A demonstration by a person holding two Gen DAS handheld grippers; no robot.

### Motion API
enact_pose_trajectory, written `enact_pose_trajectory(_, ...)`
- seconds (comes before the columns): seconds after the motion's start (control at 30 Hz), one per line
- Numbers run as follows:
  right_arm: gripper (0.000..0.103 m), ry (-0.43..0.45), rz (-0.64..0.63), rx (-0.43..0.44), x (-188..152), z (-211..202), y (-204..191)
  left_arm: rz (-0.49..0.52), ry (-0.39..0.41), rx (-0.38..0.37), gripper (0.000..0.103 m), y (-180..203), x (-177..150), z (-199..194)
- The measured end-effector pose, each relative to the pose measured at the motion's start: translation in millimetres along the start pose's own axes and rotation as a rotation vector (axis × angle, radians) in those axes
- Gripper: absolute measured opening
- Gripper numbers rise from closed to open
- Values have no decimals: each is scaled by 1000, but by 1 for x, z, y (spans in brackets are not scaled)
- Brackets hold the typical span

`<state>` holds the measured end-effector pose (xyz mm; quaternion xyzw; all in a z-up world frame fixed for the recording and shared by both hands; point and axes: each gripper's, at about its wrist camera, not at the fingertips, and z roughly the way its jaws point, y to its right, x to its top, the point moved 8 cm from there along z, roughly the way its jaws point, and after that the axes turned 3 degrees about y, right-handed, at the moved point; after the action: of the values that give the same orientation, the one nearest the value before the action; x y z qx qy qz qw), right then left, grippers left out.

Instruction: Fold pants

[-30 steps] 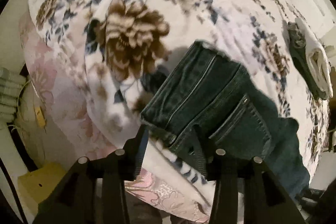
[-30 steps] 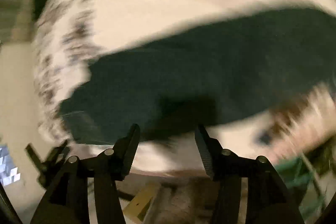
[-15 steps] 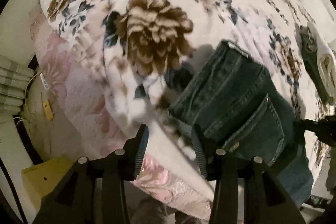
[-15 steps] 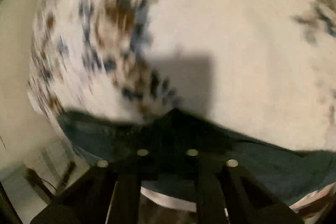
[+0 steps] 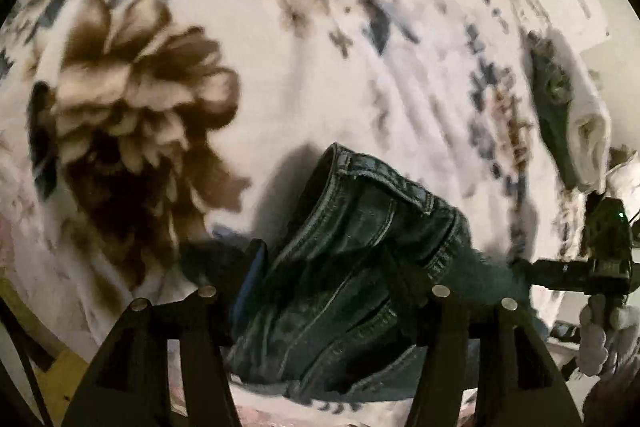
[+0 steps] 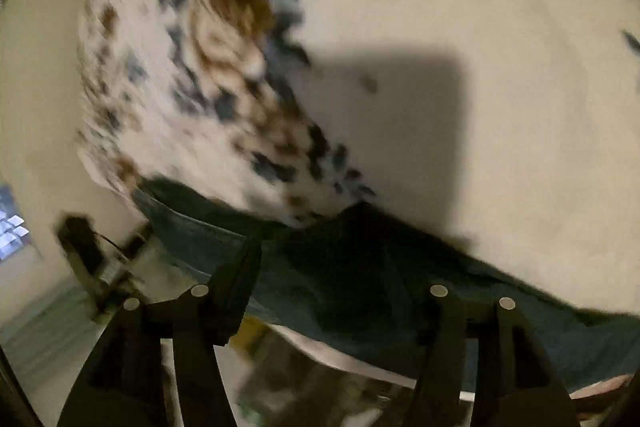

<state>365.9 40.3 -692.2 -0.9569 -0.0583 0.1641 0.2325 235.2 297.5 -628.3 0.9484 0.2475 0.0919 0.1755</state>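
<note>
The pants (image 5: 360,247) are dark blue denim, a coarse matt weave with pale raised stitching along the seams and waistband. They lie on a soft, fleecy blanket (image 5: 320,75), cream cloth printed with brown and blue flowers, its nap fuzzy and dull. The left gripper (image 5: 332,267) has matt black plastic fingers with small shiny metal pins at their joints; the right gripper (image 6: 320,267) looks the same. At the far right lie a folded white cloth (image 5: 588,123), soft and thick, and a dark green fabric (image 5: 556,107).
</note>
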Motion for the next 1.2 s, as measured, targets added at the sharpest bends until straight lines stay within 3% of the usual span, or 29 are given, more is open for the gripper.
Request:
enact_pose_trajectory(0.03,52,4,-46,-48,-2,7,-2,12,7,-4,58,1,1,3)
enact_pose_trajectory(0.07,27,6,-85,-92,-5,10,-2,23,14,2,58,0,1,5)
enact_pose_trajectory(0.13,23,52,-120,-137,-13,3,-4,51,33,15,56,-1,-1,2)
enact_pose_trajectory(0.17,17,93,-104,-128,-13,-7,-2,69,39,42,56,-2,-3,1)
enact_pose_trajectory(0.2,4,142,-74,-131,-12,-20,4,94,42,74,57,-5,-8,-1)
enact_pose_trajectory(0.27,3,216,10,-116,-7,-42,22,94,42,97,58,-15,-16,-3)
enact_pose_trajectory(0.4,3,206,11,-43,-11,-53,20,41,48,105,58,-26,-33,-16)
enact_pose_trajectory(0.43,6,208,-13,-57,-15,-59,16,30,51,110,56,-27,-38,-21)
enact_pose_trajectory(0.5,24,246,-21,-91,-28,-74,17,16,64,107,56,-26,-45,-30)
enact_pose_trajectory(0.57,66,295,16,-67,-48,-85,25,-17,86,73,57,-24,-59,-43)
enact_pose_trajectory(0.63,78,348,84,-67,-81,-90,39,-38,104,45,60,-21,-73,-51)
enact_pose_trajectory(0.73,78,375,221,-134,-142,-80,84,-74,78,18,60,-23,-92,-46)
enact_pose_trajectory(0.83,78,417,438,-56,-207,-69,144,-118,55,33,60,-23,-101,-37)
enact_pose_trajectory(0.9,78,475,584,2,-248,-67,186,-92,59,71,60,-17,-109,-39)
enact_pose_trajectory(0.97,78,592,719,82,-287,-75,236,-37,46,147,72,-2,-117,-37)
enact_pose_trajectory(1.07,78,686,835,74,-329,-94,303,74,53,209,87,41,-128,-31)
enact_pose_trajectory(1.2,78,840,962,34,-369,-143,389,288,48,239,88,138,-157,-10)
